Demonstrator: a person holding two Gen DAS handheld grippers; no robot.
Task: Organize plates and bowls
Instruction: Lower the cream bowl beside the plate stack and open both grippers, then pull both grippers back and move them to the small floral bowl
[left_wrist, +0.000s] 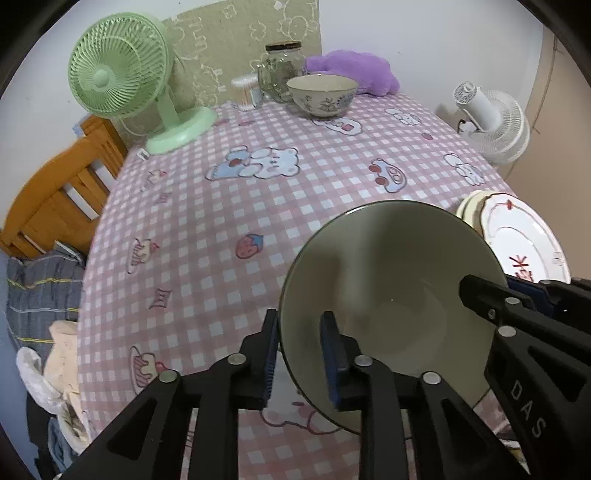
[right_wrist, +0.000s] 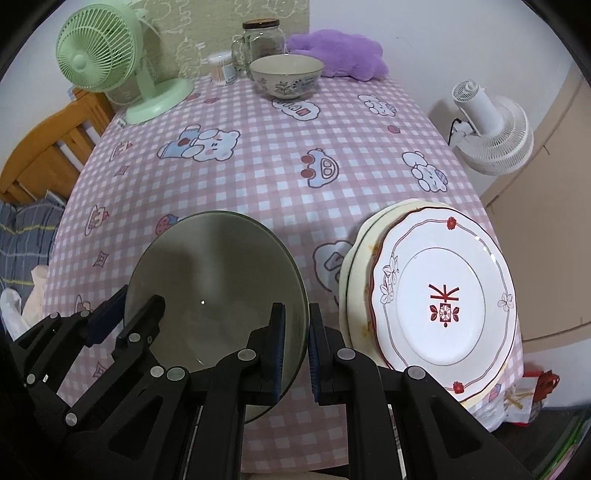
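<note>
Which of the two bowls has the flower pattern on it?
The far bowl by the glass jar has blue flowers on its outside. The near green bowl, between both grippers' fingers, is plain.

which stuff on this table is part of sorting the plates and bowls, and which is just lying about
Part of the job:
- grey-green bowl, both claws on its rim
- stack of plates, red-patterned plate on top
- floral bowl at the far end

Just lying about:
- green fan
- glass jar
- cotton swab tub
- purple plush
- white fan beside the table
</note>
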